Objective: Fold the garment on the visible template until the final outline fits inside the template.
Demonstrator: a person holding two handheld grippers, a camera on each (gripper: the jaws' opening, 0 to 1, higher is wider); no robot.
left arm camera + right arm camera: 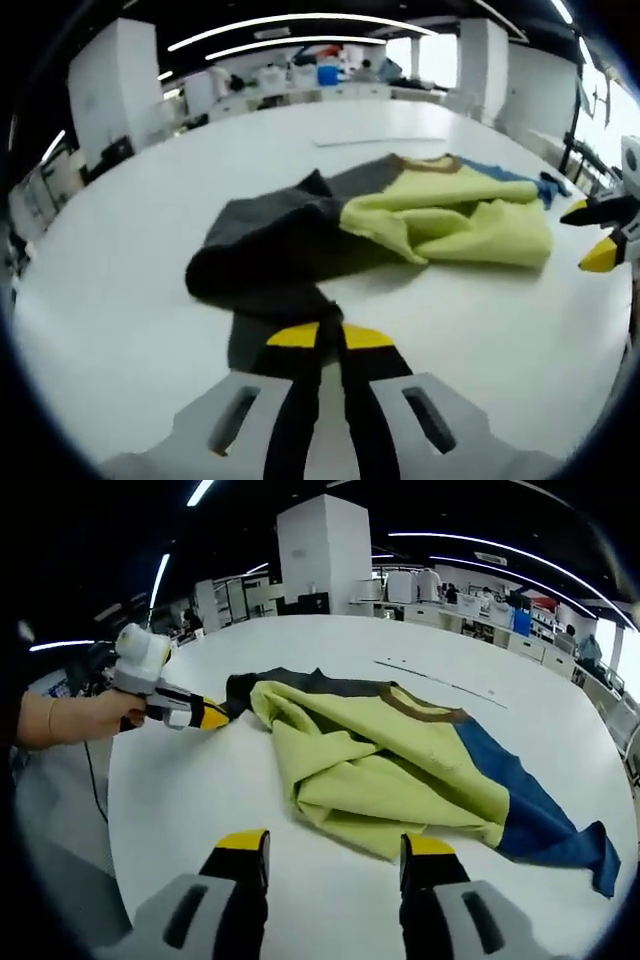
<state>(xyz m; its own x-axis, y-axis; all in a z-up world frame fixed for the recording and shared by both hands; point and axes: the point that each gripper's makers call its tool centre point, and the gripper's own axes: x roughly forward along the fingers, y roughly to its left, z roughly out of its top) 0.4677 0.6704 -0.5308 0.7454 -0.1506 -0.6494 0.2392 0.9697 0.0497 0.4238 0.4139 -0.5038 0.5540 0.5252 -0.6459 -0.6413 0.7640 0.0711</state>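
The left gripper (330, 335) pinched the grey sleeve of the crumpled garment (390, 760) on the white worktop (300, 880); the right gripper (335, 855) hovered with jaws spread.

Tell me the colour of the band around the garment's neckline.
Brown, on the crumpled yellow-green, grey and blue garment's neckline band; it shows best in the right gripper view.

Large open-plan lab or workshop hall. Dark ceiling with long curved light strips (300, 20) overhead. Broad white worktable (330, 640) in the foreground. White square pillars (323, 550) and tall white cabinets (115, 85) around the floor. More white benches (330, 92) at the back, cluttered with boxes and blue containers (328, 72). Daylight from windows (435, 58) on the far side.
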